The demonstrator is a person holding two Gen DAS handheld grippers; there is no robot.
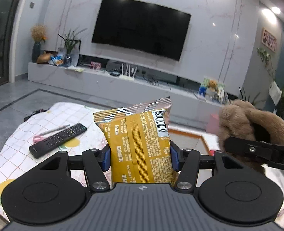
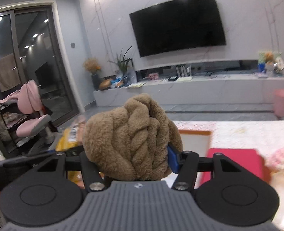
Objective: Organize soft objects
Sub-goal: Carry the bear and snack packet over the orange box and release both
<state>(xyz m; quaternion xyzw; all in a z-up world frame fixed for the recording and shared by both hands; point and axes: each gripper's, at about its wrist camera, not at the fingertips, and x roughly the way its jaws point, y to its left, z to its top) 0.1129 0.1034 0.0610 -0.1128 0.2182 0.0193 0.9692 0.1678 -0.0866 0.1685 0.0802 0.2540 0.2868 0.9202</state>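
Barcode and Chinese print face the camera on the yellow pack (image 1: 140, 146), upright and clamped in left gripper (image 1: 140, 158) above the checked cloth (image 1: 12, 154); right gripper (image 2: 131, 160) level, pinching brown plush (image 2: 132, 138) beside it.

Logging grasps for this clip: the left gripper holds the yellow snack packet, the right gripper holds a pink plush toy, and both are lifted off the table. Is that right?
One detail is off: the plush toy in the right gripper is brown, not pink, as the right wrist view shows. The rest stands: the left gripper clamps the yellow snack packet, and both are held up above the table.
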